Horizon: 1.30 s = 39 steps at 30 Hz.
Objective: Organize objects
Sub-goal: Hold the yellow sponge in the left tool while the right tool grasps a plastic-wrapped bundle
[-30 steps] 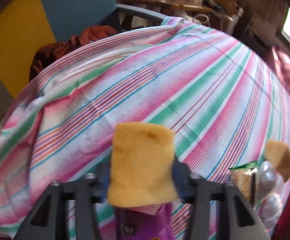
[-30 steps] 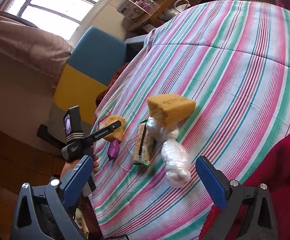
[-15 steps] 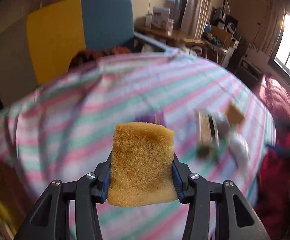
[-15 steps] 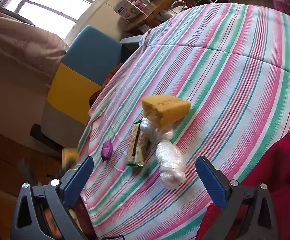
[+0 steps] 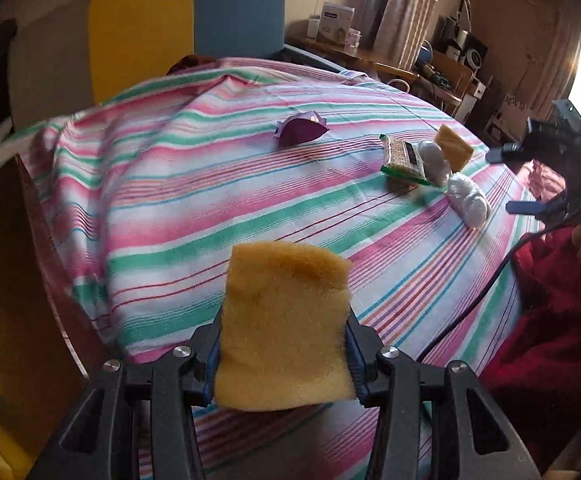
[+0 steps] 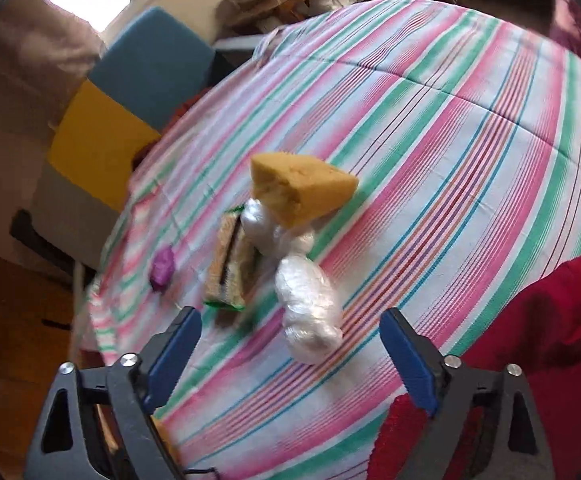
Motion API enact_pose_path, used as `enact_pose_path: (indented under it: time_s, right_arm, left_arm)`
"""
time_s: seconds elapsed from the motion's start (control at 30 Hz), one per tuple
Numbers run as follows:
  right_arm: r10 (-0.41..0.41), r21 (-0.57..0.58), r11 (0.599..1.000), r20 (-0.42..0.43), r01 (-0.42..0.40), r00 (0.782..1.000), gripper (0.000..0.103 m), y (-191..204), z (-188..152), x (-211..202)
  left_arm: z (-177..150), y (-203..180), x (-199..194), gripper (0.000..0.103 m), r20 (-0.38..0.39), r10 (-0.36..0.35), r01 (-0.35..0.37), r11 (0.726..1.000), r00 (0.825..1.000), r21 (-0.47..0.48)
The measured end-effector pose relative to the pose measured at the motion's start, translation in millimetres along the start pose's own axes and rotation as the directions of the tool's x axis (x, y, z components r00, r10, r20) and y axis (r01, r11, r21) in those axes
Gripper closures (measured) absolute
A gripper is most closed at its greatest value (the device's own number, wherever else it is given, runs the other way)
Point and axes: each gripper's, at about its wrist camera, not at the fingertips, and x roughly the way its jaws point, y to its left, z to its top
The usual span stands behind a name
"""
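The left tool (image 5: 284, 360) is clamped shut; the right tool (image 6: 290, 354), jaws just narrowing, grips nothing.

No legible text, brand, number or sign is appearing in either view. The white box (image 5: 336, 20) on the far shelf is showing a blue mark too small to read. The green-edged snack packet (image 5: 404, 159) on the striped cloth is showing a dark printed band, too blurred to read.

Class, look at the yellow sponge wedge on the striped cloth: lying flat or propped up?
Propped up. The sponge wedge leans on the foil-wrapped bundle, one end raised.
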Motion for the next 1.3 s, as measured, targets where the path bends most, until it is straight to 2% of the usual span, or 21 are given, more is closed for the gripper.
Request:
enact_pose_path:
  time_s: [0.07, 0.27, 0.33, 0.37, 0.4, 0.43, 0.5, 0.57, 0.77, 1.2, 1.3]
  right_arm:
    - [-0.045, -0.029, 0.999, -0.022, 0.045, 0.999, 0.014, 5.3, 1.8, 6.3]
    - [-0.137, -0.084, 0.987, -0.014, 0.136, 0.99, 0.014, 21.1, 8.9, 25.8]
    - [-0.19, -0.123, 0.974, -0.003, 0.188, 0.982, 0.016, 26.4, 10.5, 37.5]
    - [-0.204, -0.137, 0.97, -0.002, 0.202, 0.979, 0.027, 26.0, 9.4, 44.0]
    - [-0.204, -0.144, 0.969, -0.02, 0.199, 0.979, 0.056, 24.6, 8.0, 52.8]
    - [-0.2, -0.143, 0.972, -0.072, 0.188, 0.977, 0.068, 22.1, 6.4, 62.3]
    - [-0.207, -0.177, 0.965, -0.071, 0.192, 0.976, 0.068, 25.0, 4.4, 63.5]
    - [-0.18, -0.196, 0.967, -0.089, 0.16, 0.98, 0.068, 27.4, 1.6, 65.9]
    - [-0.222, -0.29, 0.939, -0.094, 0.186, 0.971, 0.065, 38.0, -1.5, 73.4]
    - [-0.246, -0.327, 0.922, -0.086, 0.206, 0.966, 0.062, 40.9, -1.3, 76.3]
    - [-0.253, -0.346, 0.914, -0.083, 0.211, 0.964, 0.06, 42.6, -2.4, 78.6]
  left_arm:
    - [-1.1, 3.9, 8.6, 0.054, -0.017, -0.024, 0.023, 0.999, 1.0, -0.029]
    - [-8.2, 6.5, 4.9, 0.055, 0.013, -0.035, 0.035, 0.999, 0.999, -0.034]
    - [-9.3, 7.4, 5.2, 0.054, 0.02, -0.043, 0.043, 0.998, 0.999, -0.036]
    - [-9.8, 7.9, 5.2, 0.054, 0.023, -0.046, 0.046, 0.998, 0.999, -0.037]
    - [-9.9, 7.9, 5.8, 0.054, 0.024, -0.047, 0.048, 0.998, 0.999, -0.039]
    - [-10.1, 8.4, 6.3, 0.055, 0.024, -0.05, 0.051, 0.998, 0.998, -0.043]
    - [-10.6, 9.0, 7.1, 0.054, 0.03, -0.055, 0.056, 0.997, 0.998, -0.051]
    - [-11.7, 8.7, 7.9, 0.054, 0.033, -0.053, 0.054, 0.997, 0.998, -0.049]
    - [-13.7, 3.8, 8.3, 0.055, 0.042, -0.027, 0.028, 0.999, 0.999, -0.022]
    - [-14.5, 6.1, 7.4, 0.054, 0.046, -0.032, 0.033, 0.999, 0.998, -0.031]
    - [-11.8, 7.8, 6.6, 0.054, 0.027, -0.037, 0.038, 0.998, 0.999, -0.04]
